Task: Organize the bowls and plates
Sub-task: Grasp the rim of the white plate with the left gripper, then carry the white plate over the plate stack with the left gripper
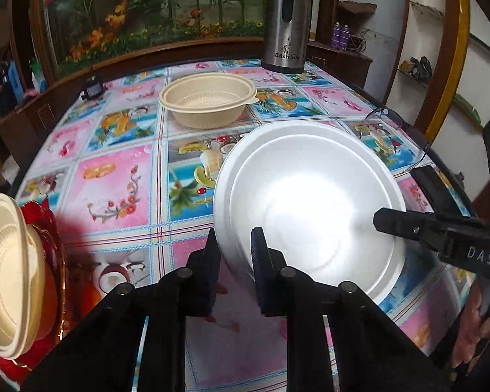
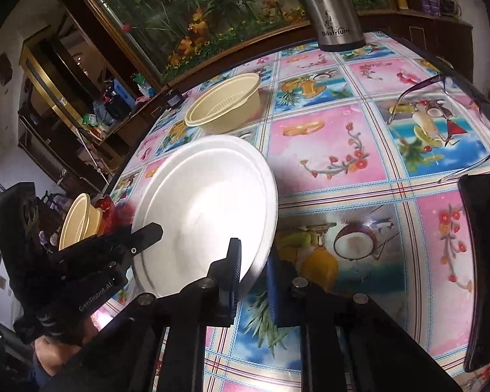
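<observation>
Two close, downward wrist views, plate (image 1: 310, 202) shared

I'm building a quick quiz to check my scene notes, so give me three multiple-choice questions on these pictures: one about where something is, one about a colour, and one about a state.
1. Where does the steel flask stand?
A. On the table, at its far side, beyond the lone beige bowl
B. On the floor
C. On a chair

2. What colour is the dish under the stacked beige bowls?
A. Blue
B. Red
C. Green

3. How is the white plate?
A. Lying flat, untouched
B. Upside down over a bowl
C. Tilted, gripped at its rim from two sides

Answers:
1 A: the flask rises behind the lone bowl on the tablecloth.
2 B: red shows beneath and beside the stack.
3 C: the left gripper and the right gripper each pinch its rim.
</observation>
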`<state>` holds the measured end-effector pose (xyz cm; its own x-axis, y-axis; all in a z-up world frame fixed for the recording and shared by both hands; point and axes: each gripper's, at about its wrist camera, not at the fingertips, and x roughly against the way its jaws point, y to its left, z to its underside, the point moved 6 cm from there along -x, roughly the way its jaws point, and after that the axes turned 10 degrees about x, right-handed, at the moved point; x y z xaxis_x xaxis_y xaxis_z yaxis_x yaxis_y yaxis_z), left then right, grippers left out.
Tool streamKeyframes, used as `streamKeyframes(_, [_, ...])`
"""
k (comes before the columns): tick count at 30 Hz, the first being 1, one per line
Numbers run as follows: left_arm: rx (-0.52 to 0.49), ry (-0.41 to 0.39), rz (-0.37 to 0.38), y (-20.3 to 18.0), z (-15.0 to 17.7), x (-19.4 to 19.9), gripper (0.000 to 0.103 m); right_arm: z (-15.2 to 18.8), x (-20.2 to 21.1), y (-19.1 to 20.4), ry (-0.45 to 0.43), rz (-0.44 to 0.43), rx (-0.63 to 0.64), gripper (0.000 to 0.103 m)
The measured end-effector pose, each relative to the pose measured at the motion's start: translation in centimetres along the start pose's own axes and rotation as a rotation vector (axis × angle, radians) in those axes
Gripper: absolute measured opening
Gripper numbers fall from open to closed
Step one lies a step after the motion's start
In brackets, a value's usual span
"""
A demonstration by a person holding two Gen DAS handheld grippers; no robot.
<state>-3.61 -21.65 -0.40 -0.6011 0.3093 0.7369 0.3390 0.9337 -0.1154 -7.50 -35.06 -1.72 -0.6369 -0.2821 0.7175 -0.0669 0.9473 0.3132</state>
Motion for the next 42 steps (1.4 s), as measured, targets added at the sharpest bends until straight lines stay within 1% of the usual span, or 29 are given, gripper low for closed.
streamKeyframes(2, [-0.008, -0.008, -0.007, 0.0, 0.0, 0.3, 0.016, 0.0, 0.3, -0.1, -0.003, -0.013, -0.014, 0.014])
streamKeyframes(7, [-0.031, -0.034, -0.04, 0.0, 0.2, 0.6, 0.016, -0.1, 0.7, 0.3, -0.006, -0.013, -0.009, 0.013])
streamKeyframes(14, [-0.034, -0.056, -0.057, 0.3, 0.3, 1.0, 0.016, -0.1, 0.3, 0.6, -0.002, -0.017, -0.003, 0.013])
streamKeyframes(22, [-0.033, -0.079, -0.072, 0.7, 0.3, 1.7, 0.016, -0.1, 0.2, 1.3, -0.001, -0.018, 0.012, 0.013])
streamKeyframes(42, [-0.029, -0.099, -0.087, 1.2, 0.5, 2.2, 0.016, -0.1, -0.1, 2.2, 0.006, -0.018, 0.026, 0.013])
